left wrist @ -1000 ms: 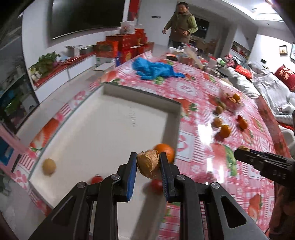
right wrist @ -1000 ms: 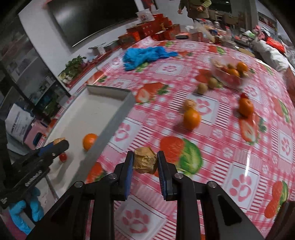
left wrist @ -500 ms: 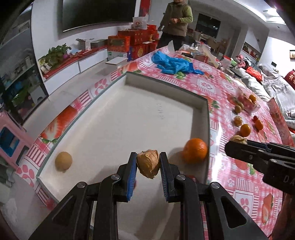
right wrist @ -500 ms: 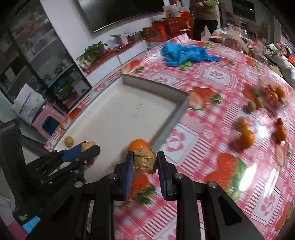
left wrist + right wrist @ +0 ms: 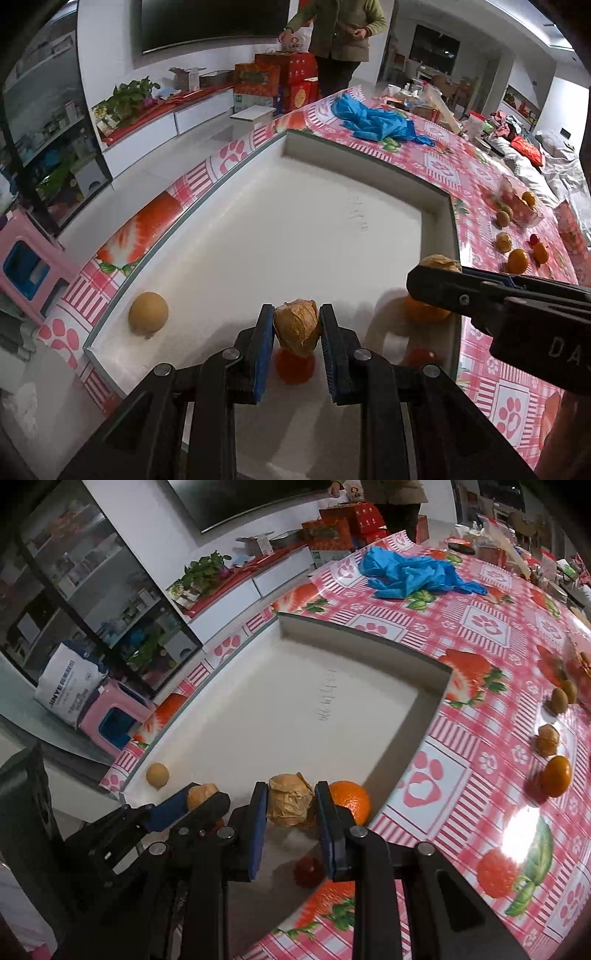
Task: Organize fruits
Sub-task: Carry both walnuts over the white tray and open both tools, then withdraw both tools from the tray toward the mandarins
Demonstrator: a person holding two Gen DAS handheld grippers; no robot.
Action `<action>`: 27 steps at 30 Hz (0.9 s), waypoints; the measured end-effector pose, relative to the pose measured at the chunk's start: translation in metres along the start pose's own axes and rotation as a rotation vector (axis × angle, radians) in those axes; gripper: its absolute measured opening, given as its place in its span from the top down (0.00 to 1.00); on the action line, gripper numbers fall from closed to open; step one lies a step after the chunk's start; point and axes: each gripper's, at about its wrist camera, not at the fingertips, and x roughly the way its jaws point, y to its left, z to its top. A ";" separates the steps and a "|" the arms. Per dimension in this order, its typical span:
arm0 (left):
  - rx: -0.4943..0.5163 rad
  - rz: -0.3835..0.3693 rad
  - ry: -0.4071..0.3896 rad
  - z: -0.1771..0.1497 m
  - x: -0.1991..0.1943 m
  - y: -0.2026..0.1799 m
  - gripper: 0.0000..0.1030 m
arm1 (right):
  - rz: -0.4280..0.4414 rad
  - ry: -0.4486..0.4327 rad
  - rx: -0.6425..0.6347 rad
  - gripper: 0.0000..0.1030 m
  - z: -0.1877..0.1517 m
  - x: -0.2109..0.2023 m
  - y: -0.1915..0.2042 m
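Observation:
My left gripper (image 5: 296, 326) is shut on a papery brown husked fruit (image 5: 296, 326), held over the near end of a white tray (image 5: 258, 229). My right gripper (image 5: 290, 805) is shut on a second husked fruit (image 5: 290, 805), above the tray's near right corner; it shows from the side in the left wrist view (image 5: 439, 263). In the tray lie a tan round fruit (image 5: 147, 314), an orange (image 5: 351, 801) and small red fruits (image 5: 295, 365) (image 5: 309, 867). Loose fruits stay on the tablecloth: an orange (image 5: 557, 776), a husked fruit (image 5: 547, 739) and brown ones (image 5: 559, 700).
The table has a pink strawberry-print cloth (image 5: 480, 627). A blue plastic bag (image 5: 410, 572) lies beyond the tray. A clear box of fruit (image 5: 519, 201) stands far right. A person (image 5: 340, 44) stands at the far end by red boxes. A pink stool (image 5: 114, 716) is on the floor left.
Both grippers have moved left and closer over the tray, each keeping its husked fruit. The right gripper now hangs over the tray's near right corner beside the left one.

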 end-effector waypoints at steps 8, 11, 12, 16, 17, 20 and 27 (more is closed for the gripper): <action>-0.007 0.015 0.009 -0.001 0.003 -0.001 0.75 | 0.062 0.018 0.014 0.49 0.000 0.006 0.004; -0.014 0.015 0.018 -0.004 0.003 -0.002 0.19 | 0.050 -0.018 0.016 0.20 0.002 -0.006 0.003; -0.029 0.024 -0.008 -0.005 -0.001 -0.001 0.09 | 0.034 -0.029 0.012 0.19 0.002 -0.010 0.004; -0.016 0.014 -0.032 -0.002 -0.012 -0.007 0.09 | 0.029 -0.055 0.040 0.11 0.003 -0.026 -0.010; -0.006 0.016 -0.032 0.000 -0.015 -0.011 0.09 | 0.021 -0.058 0.067 0.09 0.002 -0.031 -0.018; 0.007 0.000 -0.034 0.003 -0.022 -0.021 0.09 | 0.026 -0.067 0.136 0.00 -0.003 -0.043 -0.042; 0.079 -0.083 -0.018 0.006 -0.038 -0.069 0.09 | -0.018 -0.101 0.277 0.00 -0.025 -0.073 -0.104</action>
